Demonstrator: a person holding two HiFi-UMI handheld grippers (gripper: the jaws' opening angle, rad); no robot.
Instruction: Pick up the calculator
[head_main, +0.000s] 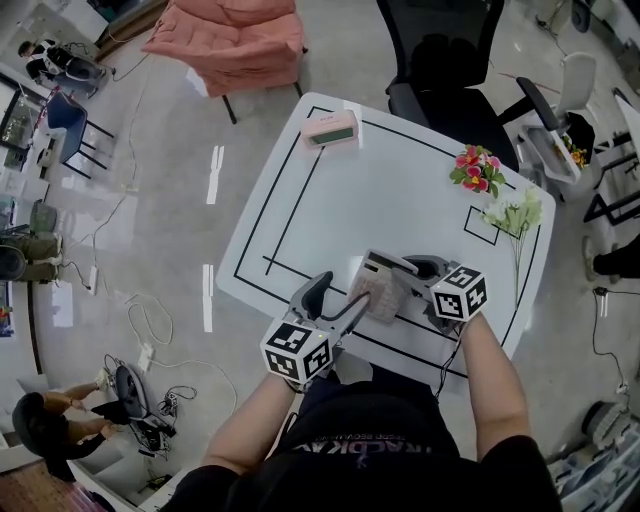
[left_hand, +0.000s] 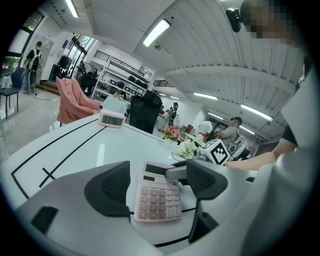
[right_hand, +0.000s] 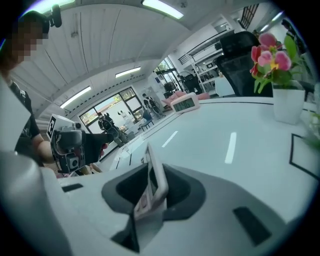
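Calculator: the pale pink calculator (head_main: 376, 290) is at the near side of the white bench (head_main: 300, 220), close to the person, keys facing up, between the two grippers.
Right gripper: the right gripper (right_hand: 152, 187) has its fingers closed on the right edge of the calculator. In the right gripper view the thin body of the calculator sits edge-on between the two dark pads, and both pads press on it.
Left gripper: the left gripper (left_hand: 156, 185) has its fingers (left_hand: 107, 189) wide apart. In the left gripper view the calculator shows in the gap between them, and neither finger presses on it. In the head view it is just beside the left edge of the calculator.
In the way: only the left gripper stands close to the calculator.
Clock: a pink digital clock (head_main: 330, 130) stands at the far edge of the bench, well apart from the calculator.
Flowers: pink flowers (head_main: 477, 168) and white flowers (head_main: 515, 212) stand at the right side of the bench, also apart from it.
Bench marks: black lines run along the edges of the bench.
Around the bench: a black office chair (head_main: 440, 60) stands behind the far side, and a pink chair (head_main: 230, 40) is on the floor to the left of it.
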